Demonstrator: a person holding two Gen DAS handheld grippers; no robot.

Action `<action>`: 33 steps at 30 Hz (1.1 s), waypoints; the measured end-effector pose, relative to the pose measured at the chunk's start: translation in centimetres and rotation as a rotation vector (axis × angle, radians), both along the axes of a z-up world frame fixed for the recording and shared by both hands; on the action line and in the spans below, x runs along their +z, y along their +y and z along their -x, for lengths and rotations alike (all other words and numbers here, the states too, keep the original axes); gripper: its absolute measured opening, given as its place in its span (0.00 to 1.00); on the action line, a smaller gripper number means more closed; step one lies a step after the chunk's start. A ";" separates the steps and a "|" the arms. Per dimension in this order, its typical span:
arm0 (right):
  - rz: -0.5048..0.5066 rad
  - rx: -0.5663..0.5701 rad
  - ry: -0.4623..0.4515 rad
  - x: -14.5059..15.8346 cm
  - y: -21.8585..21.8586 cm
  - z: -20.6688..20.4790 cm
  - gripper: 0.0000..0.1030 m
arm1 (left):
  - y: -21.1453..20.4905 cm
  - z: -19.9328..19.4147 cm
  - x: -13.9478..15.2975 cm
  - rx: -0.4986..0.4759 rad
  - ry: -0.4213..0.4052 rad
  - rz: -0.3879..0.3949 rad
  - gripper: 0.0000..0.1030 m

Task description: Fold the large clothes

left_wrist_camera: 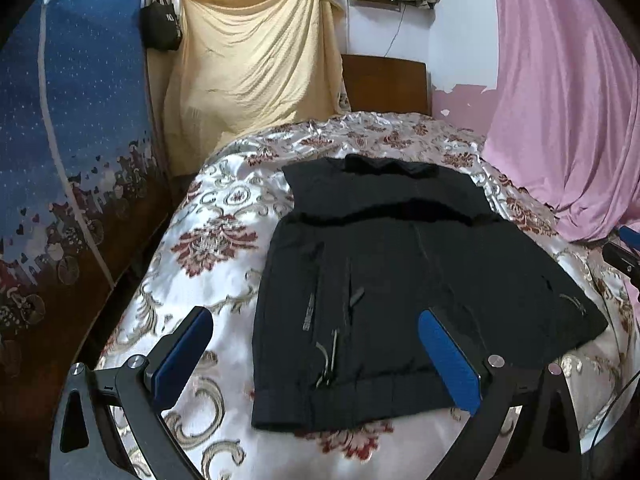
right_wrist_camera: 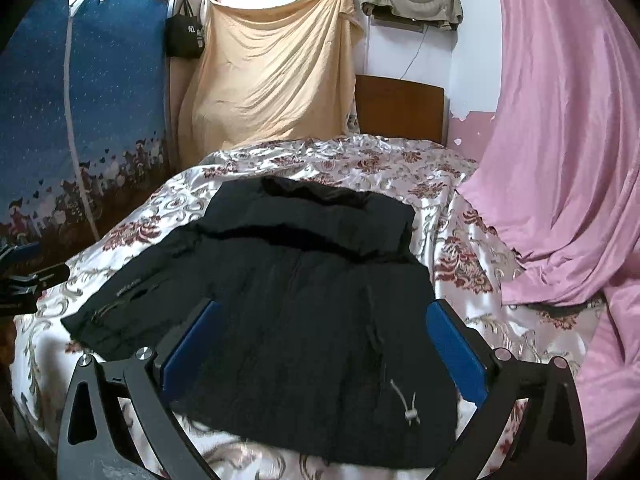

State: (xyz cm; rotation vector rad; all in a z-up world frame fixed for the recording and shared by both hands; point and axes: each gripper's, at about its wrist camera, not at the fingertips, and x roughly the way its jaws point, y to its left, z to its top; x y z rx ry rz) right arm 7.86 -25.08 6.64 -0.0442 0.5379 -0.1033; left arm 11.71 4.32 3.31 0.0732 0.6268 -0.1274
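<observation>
Bed (left_wrist_camera: 208, 200) fills the room's middle, covered by a shiny floral bedspread (right_wrist_camera: 460, 248); wooden headboard (left_wrist_camera: 386, 84) at the far end. Pink curtain (left_wrist_camera: 560, 100) hangs on the right, yellow sheet (left_wrist_camera: 256, 64) on the back wall, blue starry panel (left_wrist_camera: 72, 120) on the left with a black bag (left_wrist_camera: 160, 26) hooked beside it.

Black jacket (left_wrist_camera: 400, 280) lies flat on the bedspread, hem toward the near edge, collar end toward the headboard. Sleeves look already tucked in, and a horizontal crease crosses the upper part. Zipper pulls and a light drawcord toggle (right_wrist_camera: 410, 412) show near the hem.

Left tongs (left_wrist_camera: 316, 364) hover over the jacket's near-left hem corner, fingers wide apart, nothing between them. Right tongs (right_wrist_camera: 326, 354) hover over the near-right hem, also spread wide and empty. Whether either touches the cloth, can't tell.

Step, as I judge it: side folds done, setting up the lengthwise fold. Next move likely calls for both tongs to drop onto the hem corners, pinch all layers together, then lift and carry the hem up toward the collar evenly. Slippery bedspread may bunch; thick hem may slip a shallow pinch.
</observation>
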 end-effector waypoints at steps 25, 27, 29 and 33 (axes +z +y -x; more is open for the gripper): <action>0.226 0.176 0.309 -7.7 0.5 2.6 0.98 | 0.4 0.2 -6.8 -0.227 0.232 -0.215 1.00; 0.255 0.170 0.332 -8.4 0.6 2.3 0.98 | -0.1 -0.4 -7.6 -0.204 0.257 -0.281 1.00; 0.252 0.166 0.349 -8.7 0.6 2.0 0.98 | -0.9 -0.6 -8.1 -0.217 0.266 -0.329 1.00; 0.173 0.148 0.378 -9.1 -0.4 1.3 0.98 | -2.6 -0.2 -8.3 -0.252 0.216 -0.440 1.00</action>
